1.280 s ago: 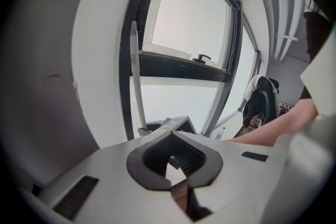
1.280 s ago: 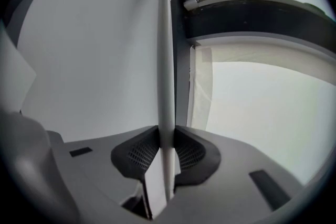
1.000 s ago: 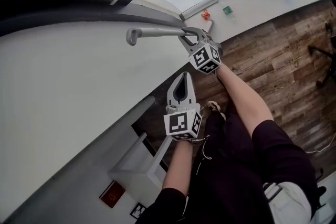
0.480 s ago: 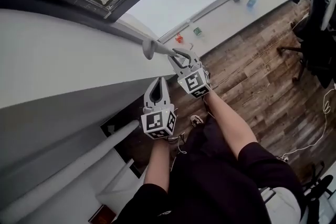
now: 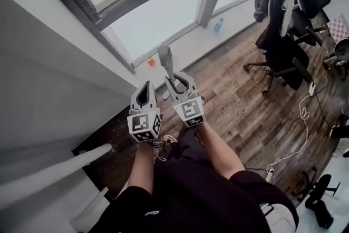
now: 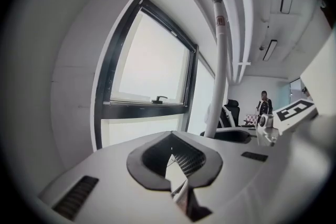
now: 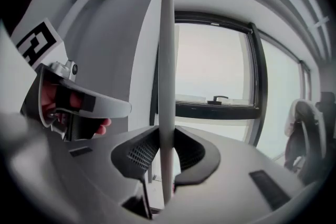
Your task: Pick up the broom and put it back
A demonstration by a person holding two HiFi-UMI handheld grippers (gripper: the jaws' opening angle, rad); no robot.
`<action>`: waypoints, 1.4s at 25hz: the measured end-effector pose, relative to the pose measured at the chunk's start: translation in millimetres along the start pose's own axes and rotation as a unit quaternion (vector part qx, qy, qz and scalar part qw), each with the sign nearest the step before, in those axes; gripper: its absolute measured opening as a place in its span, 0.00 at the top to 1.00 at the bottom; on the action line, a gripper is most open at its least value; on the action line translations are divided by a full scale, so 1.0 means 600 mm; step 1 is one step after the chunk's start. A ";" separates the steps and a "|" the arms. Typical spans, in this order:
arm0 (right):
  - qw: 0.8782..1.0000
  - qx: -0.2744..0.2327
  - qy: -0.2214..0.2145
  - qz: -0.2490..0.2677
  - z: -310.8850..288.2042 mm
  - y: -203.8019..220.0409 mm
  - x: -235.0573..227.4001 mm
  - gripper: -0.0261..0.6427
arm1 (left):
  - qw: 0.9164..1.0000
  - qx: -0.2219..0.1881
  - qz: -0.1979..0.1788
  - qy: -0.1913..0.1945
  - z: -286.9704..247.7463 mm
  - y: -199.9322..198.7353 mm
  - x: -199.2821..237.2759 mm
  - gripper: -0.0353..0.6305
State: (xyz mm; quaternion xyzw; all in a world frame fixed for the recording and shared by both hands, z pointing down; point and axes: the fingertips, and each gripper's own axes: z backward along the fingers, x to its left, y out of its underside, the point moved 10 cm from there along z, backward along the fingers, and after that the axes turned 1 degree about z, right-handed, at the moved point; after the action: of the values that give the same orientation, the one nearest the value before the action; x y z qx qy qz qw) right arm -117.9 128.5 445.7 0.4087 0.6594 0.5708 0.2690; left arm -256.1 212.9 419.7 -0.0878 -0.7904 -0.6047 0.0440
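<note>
Your right gripper (image 5: 175,80) is clamped on the broom handle (image 5: 165,57). The pole stands close to upright, with its tip poking out at 12 o'clock toward the window (image 5: 158,16). The left gripper (image 5: 144,96) sits at 9 o'clock of it, jaws closed on nothing. Looks like the carry-back leg to me (can't see the brush end or where it lives). I'd carry the pole vertical, grip firm so it doesn't pivot, and swing wide of the office chair (image 5: 283,46) at 2 o'clock.
</note>
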 end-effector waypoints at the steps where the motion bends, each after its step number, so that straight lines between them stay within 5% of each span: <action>1: 1.000 0.002 0.008 -0.003 0.022 -0.004 0.003 0.81 | 1.000 -0.006 -0.003 0.011 0.005 -0.005 -0.012 0.94; 7: 0.999 0.013 0.043 -0.018 0.117 -0.011 0.018 0.81 | 0.997 -0.010 -0.032 0.072 0.026 -0.012 -0.065 0.95; 16: 0.996 0.014 0.071 -0.047 0.201 0.012 0.009 0.81 | 0.993 -0.012 -0.067 0.099 0.041 0.004 -0.131 0.95; 23: 0.996 0.011 0.072 -0.042 0.214 0.008 0.005 0.81 | 0.993 -0.014 -0.052 0.107 0.033 0.009 -0.150 0.95; 35: 0.991 0.000 0.121 -0.064 0.257 0.003 -0.122 0.81 | 0.987 0.002 -0.069 0.145 -0.051 -0.004 -0.246 0.95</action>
State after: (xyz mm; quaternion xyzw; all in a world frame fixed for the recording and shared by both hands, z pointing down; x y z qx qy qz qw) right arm 47.4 148.5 408.0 0.2936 0.7118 0.5980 0.2227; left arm -112.8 170.3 399.8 0.0558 -0.7811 -0.6110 0.1161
